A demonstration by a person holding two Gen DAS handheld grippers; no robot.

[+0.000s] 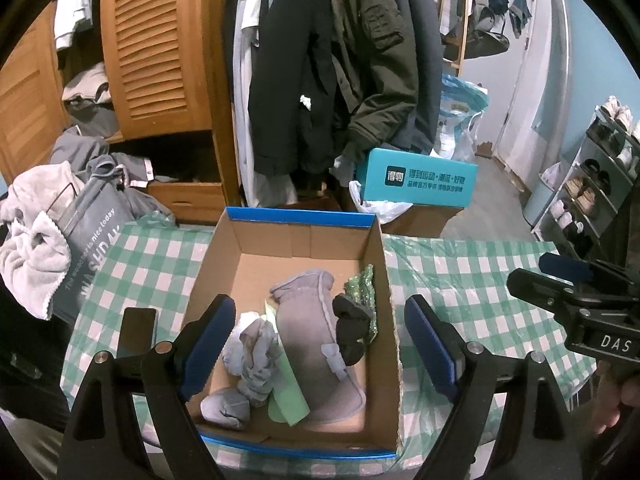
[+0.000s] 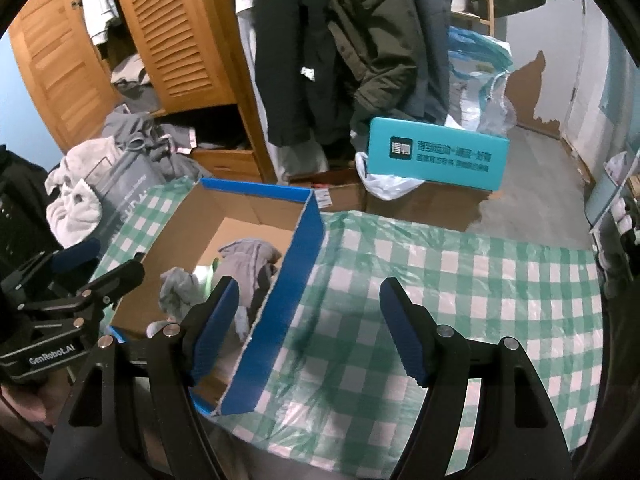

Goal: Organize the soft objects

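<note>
A blue-edged cardboard box (image 1: 304,218) stands on the green checked tablecloth (image 1: 460,280). Inside it lie a grey glove (image 1: 316,344), a black glove (image 1: 352,330), a crumpled grey sock (image 1: 254,354), a rolled grey sock (image 1: 224,406), a light green cloth (image 1: 288,396) and a dark green patterned cloth (image 1: 362,284). My left gripper (image 1: 320,344) is open and empty above the box. My right gripper (image 2: 308,324) is open and empty, to the right of the box's blue wall (image 2: 280,300). It also shows at the right of the left wrist view (image 1: 568,292).
A grey bag (image 1: 92,248) with a pale towel (image 1: 32,236) sits at the table's left. A black phone (image 1: 136,332) lies left of the box. A teal box (image 1: 416,178), hanging coats (image 1: 320,60), a wooden wardrobe (image 1: 160,40) and a shoe rack (image 1: 592,184) stand beyond.
</note>
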